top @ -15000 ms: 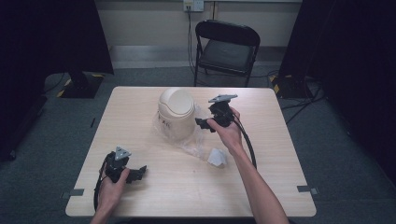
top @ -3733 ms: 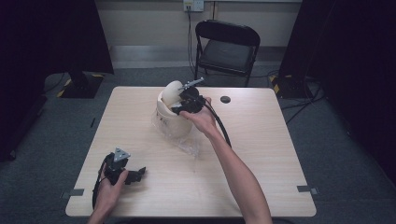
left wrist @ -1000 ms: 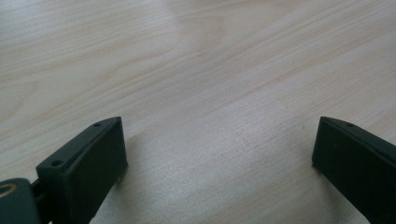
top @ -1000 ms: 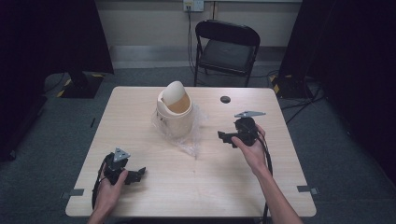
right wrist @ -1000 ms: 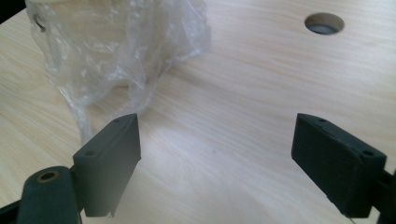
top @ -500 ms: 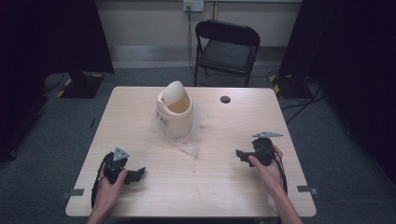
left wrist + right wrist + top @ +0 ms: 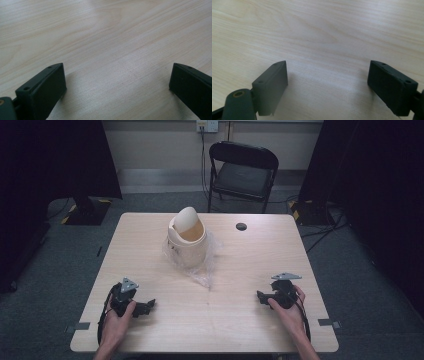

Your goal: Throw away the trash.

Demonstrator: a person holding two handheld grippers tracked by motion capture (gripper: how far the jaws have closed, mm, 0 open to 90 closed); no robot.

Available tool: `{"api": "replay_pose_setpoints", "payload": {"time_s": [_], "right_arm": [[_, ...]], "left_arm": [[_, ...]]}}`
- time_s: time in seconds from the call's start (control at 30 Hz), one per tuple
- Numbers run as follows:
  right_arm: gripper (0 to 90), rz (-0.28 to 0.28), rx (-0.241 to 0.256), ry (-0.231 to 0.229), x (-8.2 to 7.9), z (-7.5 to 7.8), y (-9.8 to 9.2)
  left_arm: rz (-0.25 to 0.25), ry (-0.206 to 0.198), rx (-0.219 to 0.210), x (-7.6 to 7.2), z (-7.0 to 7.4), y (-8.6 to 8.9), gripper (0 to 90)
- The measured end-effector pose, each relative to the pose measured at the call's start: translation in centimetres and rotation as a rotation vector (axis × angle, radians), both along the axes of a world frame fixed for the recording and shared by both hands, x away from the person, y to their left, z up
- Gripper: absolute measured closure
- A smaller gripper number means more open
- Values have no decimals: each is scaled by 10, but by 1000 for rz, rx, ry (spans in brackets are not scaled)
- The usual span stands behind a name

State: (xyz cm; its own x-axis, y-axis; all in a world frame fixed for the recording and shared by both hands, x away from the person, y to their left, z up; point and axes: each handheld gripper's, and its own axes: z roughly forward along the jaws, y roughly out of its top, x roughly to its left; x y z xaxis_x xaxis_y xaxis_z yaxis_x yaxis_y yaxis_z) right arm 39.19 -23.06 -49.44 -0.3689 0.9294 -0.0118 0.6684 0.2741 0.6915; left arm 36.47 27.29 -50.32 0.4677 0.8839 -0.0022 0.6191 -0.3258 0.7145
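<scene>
A cream swing-lid bin stands on the wooden table at its middle back, its lid tipped open, with a clear plastic liner spilling around its base toward the front. My left gripper rests at the table's front left, open, pointing right. Over at the front right lies my right gripper, open as well, aimed left. In the left gripper view the gripper has bare wood between its wide jaws. The same holds for the gripper in the right gripper view.
A small black round cap lies at the table's back right. A black folding chair stands behind the table. Dark curtains flank the room, and cables run on the grey carpet at the right.
My right gripper pulled back from the bin, across the table, and came down at the front right edge. The crumpled white piece seen earlier near the bin is gone. The left gripper stayed put.
</scene>
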Motion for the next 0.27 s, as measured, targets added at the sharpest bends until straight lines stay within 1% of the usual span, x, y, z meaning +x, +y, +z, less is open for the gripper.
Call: {"api": "replay_pose_setpoints", "payload": {"time_s": [0.03, 0.1, 0.27], "right_arm": [[139, -5, 4, -28, -2, -3, 1], [135, -9, 20, -53, -4, -5, 0], [135, -10, 23, -56, -4, -6, 0]], "left_arm": [[0, 0, 0, 0, 0, 0, 3], [0, 0, -1, 0, 0, 0, 3], [0, 0, -1, 0, 0, 0, 2]]}}
